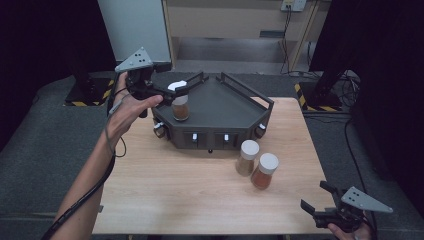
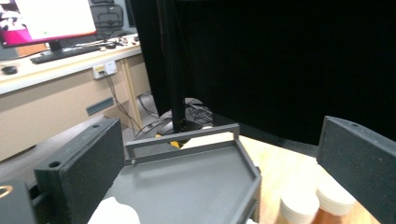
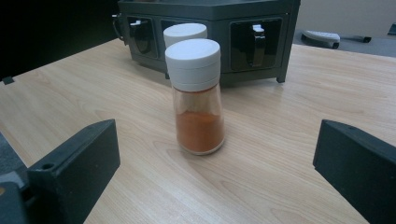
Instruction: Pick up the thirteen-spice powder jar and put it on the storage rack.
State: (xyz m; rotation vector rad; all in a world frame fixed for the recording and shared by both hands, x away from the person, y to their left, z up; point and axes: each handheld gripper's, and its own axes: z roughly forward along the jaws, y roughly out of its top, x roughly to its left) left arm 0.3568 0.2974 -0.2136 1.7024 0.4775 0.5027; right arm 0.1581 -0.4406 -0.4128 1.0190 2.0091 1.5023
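Observation:
A dark grey tray (image 1: 235, 107) with rails stands at the back middle of the wooden table. On its left part stands a spice jar (image 1: 180, 109) with a white cap (image 2: 113, 212) and brown contents. My left gripper (image 1: 180, 91) hovers at that cap, open, jaws wide apart on either side of it (image 2: 217, 135). Two more white-capped jars stand on the table in front of the tray: a tan one (image 1: 247, 157) and an orange one (image 1: 264, 170) (image 3: 196, 100). My right gripper (image 1: 315, 195) is open near the front right table edge, pointing at the orange jar (image 3: 217, 133) from a distance.
The tray's front face (image 3: 210, 28) carries small handles. Behind the orange jar the tan jar's cap (image 3: 185, 31) peeks out. The two jars' caps (image 2: 299, 205) lie right of the tray in the left gripper view. A desk with a monitor (image 2: 46, 18) stands beyond.

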